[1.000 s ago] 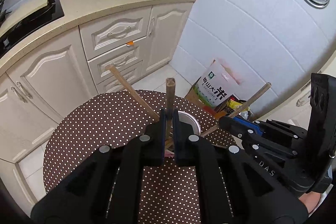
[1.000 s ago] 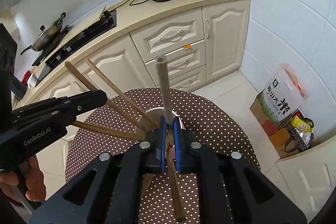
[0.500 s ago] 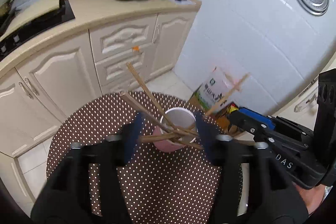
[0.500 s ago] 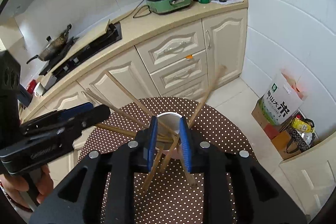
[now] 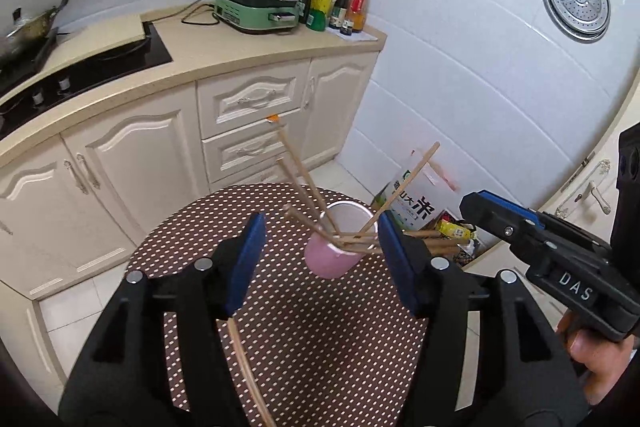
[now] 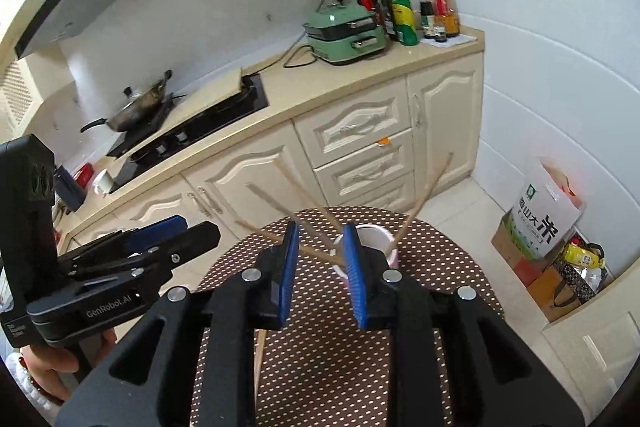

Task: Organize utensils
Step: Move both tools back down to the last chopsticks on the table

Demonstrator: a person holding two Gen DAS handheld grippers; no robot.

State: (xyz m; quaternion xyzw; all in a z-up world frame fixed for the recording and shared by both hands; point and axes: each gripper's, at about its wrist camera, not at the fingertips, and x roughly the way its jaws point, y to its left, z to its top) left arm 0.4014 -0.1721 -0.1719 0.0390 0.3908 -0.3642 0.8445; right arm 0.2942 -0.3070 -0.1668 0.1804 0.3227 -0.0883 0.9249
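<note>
A pink cup (image 5: 332, 263) stands on the round brown dotted table (image 5: 320, 339) with several wooden chopsticks (image 5: 404, 183) leaning out of it. My left gripper (image 5: 322, 247) hangs above and short of the cup; its jaws are opening and hold nothing. One loose chopstick (image 5: 246, 367) lies on the table under its left finger. In the right wrist view my right gripper (image 6: 320, 249) is narrowly open and empty, with the cup (image 6: 376, 237) and chopsticks (image 6: 428, 191) beyond its fingers. The right gripper (image 5: 476, 207) is at the right of the left wrist view, the left gripper (image 6: 200, 233) at the left of the right wrist view.
Cream cabinets (image 5: 248, 99) and a counter with a black hob (image 6: 200, 123), a wok (image 6: 136, 109), a green appliance (image 5: 256, 7) and bottles (image 5: 332, 7) curve behind the table. A rice bag (image 6: 544, 215) and boxes stand on the floor at the right.
Both grippers, earlier each shut on a chopstick over the cup, have opened and drawn back and upward. The released chopsticks now lean in the cup.
</note>
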